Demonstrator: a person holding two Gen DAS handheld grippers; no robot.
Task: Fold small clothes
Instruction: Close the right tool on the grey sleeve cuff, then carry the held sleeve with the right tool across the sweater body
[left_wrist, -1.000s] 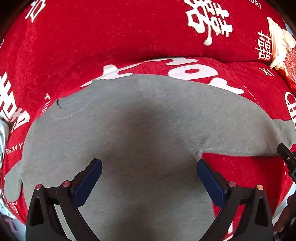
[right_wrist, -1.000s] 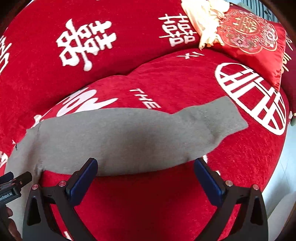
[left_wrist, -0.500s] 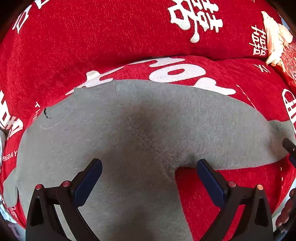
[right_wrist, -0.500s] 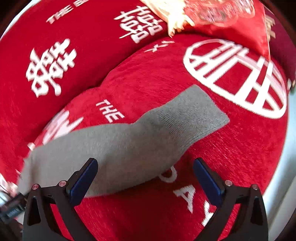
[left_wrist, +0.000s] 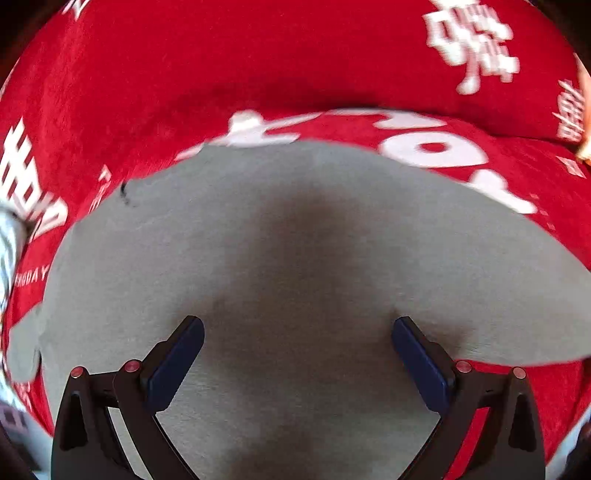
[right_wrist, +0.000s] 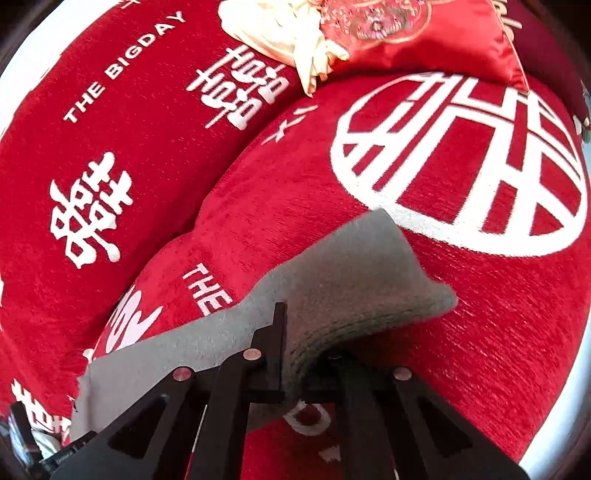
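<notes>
In the right wrist view, the right gripper (right_wrist: 295, 354) has its jaws closed on the lower edge of the grey garment (right_wrist: 332, 295), near the bottom centre of the frame. The cloth is pinched between the two black fingers and it rises a little there, so a fold with a dark shadow forms under it. From the jaws the sleeve (right_wrist: 373, 258) goes up and to the right, and its cuff end lies just beside the big white round symbol (right_wrist: 458, 162) printed on the red sofa cover (right_wrist: 498, 332). To the lower left the grey cloth continues toward the frame edge.

In the left wrist view, the left gripper (left_wrist: 297, 354) has its jaws wide open, with the two blue pads (left_wrist: 177, 362) well apart at the lower left and lower right. Between them and above them is the flat body of the grey garment (left_wrist: 295, 240), which fills the middle of the frame. I cannot tell if the fingers touch the cloth. This picture is somewhat blurred.

Further out, the red sofa cover (left_wrist: 258, 66) with white characters surrounds the garment at the top and at both sides. In the right wrist view a shiny red cushion (right_wrist: 424, 33) and a cream-coloured cloth (right_wrist: 291, 37) lie in the upper part of the frame, touching each other.
</notes>
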